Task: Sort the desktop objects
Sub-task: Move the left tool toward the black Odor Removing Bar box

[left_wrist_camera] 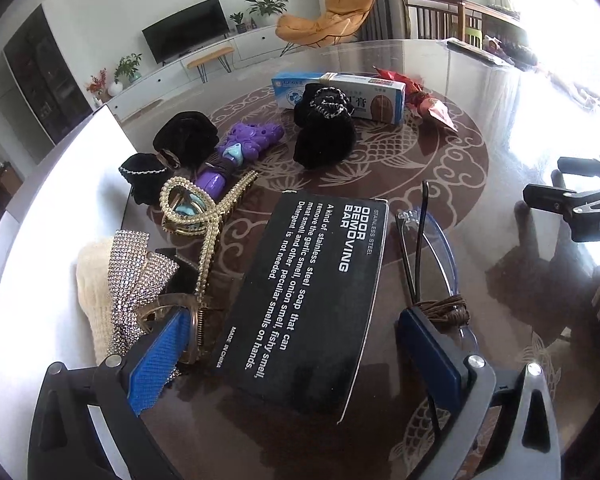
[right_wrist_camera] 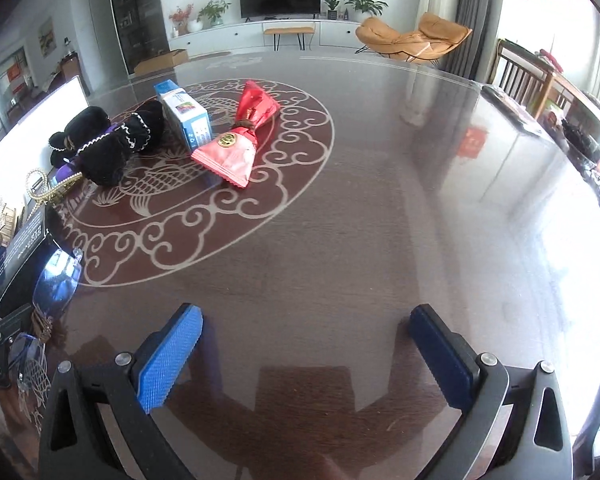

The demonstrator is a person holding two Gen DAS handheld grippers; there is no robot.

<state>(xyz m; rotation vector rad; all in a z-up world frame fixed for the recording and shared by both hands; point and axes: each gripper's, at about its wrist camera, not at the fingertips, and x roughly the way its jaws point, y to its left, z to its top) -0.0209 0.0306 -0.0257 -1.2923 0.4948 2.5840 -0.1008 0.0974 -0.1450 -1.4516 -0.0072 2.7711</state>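
Observation:
My left gripper is open, its jaws standing on either side of a black "Odor Removing Bar" box lying flat on the glass table. Folded glasses with a brown cord lie just right of the box, by the right finger. Left of the box lie a pearl hair claw, a rhinestone bow clip and a cream cloth. My right gripper is open and empty over bare table; the black box and glasses show at its far left.
Farther back lie black velvet scrunchies, a purple toy, a blue-white box and a red wrapped packet. A white tray runs along the left. The right gripper's body shows at the right edge.

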